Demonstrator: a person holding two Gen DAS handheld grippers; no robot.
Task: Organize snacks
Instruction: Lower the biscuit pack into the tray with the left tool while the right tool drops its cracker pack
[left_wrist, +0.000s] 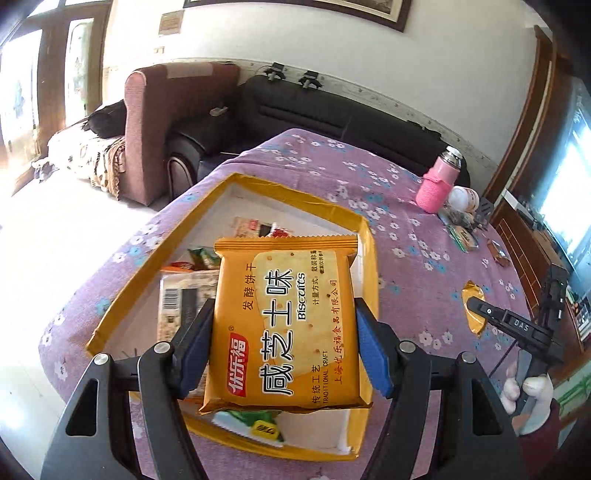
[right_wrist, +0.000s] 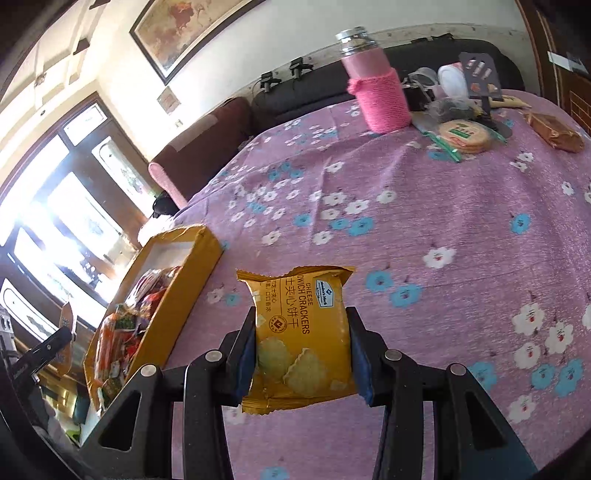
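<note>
Left tongs (left_wrist: 284, 343) clasp biscuit pack (left_wrist: 291, 325); right tongs (right_wrist: 301, 354) clasp cracker pack (right_wrist: 301, 339).

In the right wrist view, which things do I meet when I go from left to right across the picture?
Yellow box with snacks, cheese crackers packet held in the right gripper, pink bottle, round biscuits pack, brown wrapped snack.

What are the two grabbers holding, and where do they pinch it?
The left gripper pinches a biscuit packet by its two side edges. The right gripper pinches a cheese cracker packet by its sides too.
</note>
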